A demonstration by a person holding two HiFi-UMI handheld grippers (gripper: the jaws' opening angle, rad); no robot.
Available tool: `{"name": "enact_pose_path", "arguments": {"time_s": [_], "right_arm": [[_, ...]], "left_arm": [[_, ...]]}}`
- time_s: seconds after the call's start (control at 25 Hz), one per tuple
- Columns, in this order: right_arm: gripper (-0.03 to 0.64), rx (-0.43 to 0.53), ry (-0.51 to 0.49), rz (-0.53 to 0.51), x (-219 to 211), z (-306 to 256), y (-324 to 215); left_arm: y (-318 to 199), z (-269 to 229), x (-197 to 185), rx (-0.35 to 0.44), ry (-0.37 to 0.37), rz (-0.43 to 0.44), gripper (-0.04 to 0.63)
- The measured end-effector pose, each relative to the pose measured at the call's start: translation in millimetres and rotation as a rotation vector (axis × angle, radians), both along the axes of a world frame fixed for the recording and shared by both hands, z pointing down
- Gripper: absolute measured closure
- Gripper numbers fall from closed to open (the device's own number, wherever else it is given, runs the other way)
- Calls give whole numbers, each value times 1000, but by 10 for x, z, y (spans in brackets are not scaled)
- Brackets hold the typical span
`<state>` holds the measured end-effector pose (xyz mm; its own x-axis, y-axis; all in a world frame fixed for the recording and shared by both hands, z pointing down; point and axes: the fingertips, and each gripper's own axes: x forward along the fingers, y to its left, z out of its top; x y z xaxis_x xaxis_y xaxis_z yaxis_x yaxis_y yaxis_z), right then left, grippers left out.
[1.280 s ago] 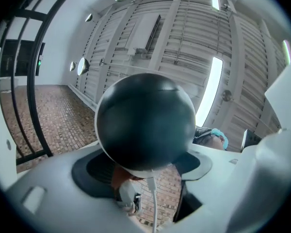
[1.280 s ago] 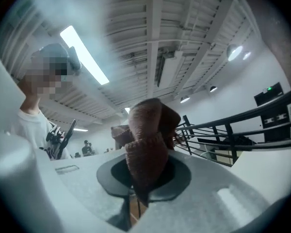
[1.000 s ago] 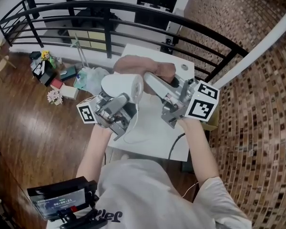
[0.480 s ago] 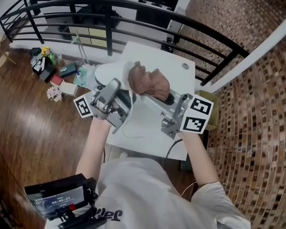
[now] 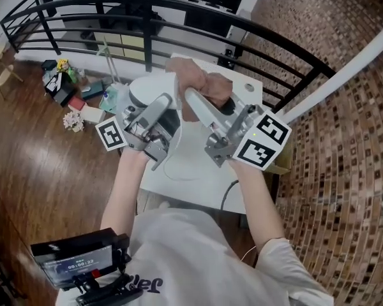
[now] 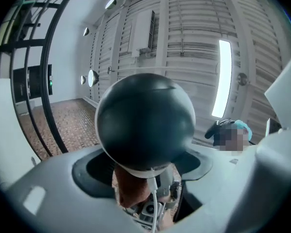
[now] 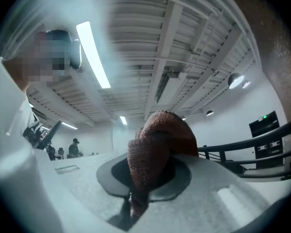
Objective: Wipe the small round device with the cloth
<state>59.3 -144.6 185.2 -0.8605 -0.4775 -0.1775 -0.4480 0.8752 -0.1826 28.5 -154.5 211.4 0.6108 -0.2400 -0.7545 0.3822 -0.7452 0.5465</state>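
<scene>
- well, the left gripper [image 5: 158, 107] is clamped around the small round device [image 5: 147, 93], raised above the white table [image 5: 201, 174] in the upper middle of the head view.
- the right gripper [image 5: 190, 101] is clenched on a bunched brown cloth [image 5: 207, 83], just right of the device and apparently touching its side.
- judging from this, the wipe is under way; what counts is pressing a soft fold of cloth, not the jaw tips, against the shell.
- short strokes that follow the curve should work better than one long drag, since a round body can twist out of a two-sided hold.
- the left hold should be firm, with the device turned a little at a time so each patch meets the cloth.
- a thin white cable [image 6: 155, 205] hangs from the device at the bottom of the left gripper view; the cloth is best kept from snagging it.
- the device's dark domed face, filling the middle of that view, is bare of cloth, so it likely needs a pass too.
</scene>
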Motion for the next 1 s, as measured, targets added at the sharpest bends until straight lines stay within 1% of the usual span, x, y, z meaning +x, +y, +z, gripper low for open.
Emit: {"name": "enact_pose_path", "arguments": {"time_s": [0.12, 0.16, 0.24, 0.32, 0.4, 0.44, 0.48, 0.52, 0.56, 0.6, 0.68, 0.72, 0.76, 0.8, 0.84, 0.88, 0.92, 1.0], "right_arm": [[592, -47, -18, -27, -106, 200, 74], [592, -75, -26, -34, -109, 292, 100], [592, -136, -20, -50, -135, 510, 164], [592, -201, -8, -69, -213, 733, 246], [592, -243, -1, -91, -297, 891, 336], [592, -255, -2, -93, -306, 938, 363], [592, -266, -11, -84, -280, 972, 368], [592, -285, -34, -65, -220, 1003, 346], [592, -316, -73, -37, -130, 1041, 294], [592, -359, -125, -3, -22, 1092, 215], [592, -459, -257, 49, 194, 1204, 19], [592, -507, -335, 47, 268, 1238, -71], [592, -555, -423, 21, 305, 1246, -141], [592, -601, -513, -23, 305, 1229, -190], [592, -641, -595, -72, 280, 1194, -219], [592, -669, -659, -119, 242, 1147, -235], [592, -682, -702, -158, 202, 1093, -243], [592, -676, -741, -211, 140, 966, -256]], "left_arm": [[-75, -1, 1, -32, -13, -36, 207], [-107, 24, -16, -41, -34, -59, 207], [-168, 113, -51, -46, -125, -122, 208], [-224, 232, -102, -34, -245, -193, 209], [-287, 336, -166, -27, -356, -253, 209], [-321, 373, -193, -30, -402, -276, 209], [-346, 390, -213, -43, -423, -286, 209], [-352, 377, -230, -63, -405, -272, 209], [-334, 324, -252, -82, -344, -236, 209], [-290, 230, -283, -94, -249, -182, 209], [-143, 3, -376, -89, -18, -61, 209], [-66, -94, -431, -79, 87, -11, 209], [-2, -167, -483, -71, 174, 26, 209], [46, -220, -524, -65, 243, 52, 209], [81, -258, -547, -62, 293, 71, 209], [105, -285, -548, -62, 325, 87, 209], [124, -305, -527, -61, 340, 100, 209], [164, -330, -439, -48, 323, 120, 209]]}}
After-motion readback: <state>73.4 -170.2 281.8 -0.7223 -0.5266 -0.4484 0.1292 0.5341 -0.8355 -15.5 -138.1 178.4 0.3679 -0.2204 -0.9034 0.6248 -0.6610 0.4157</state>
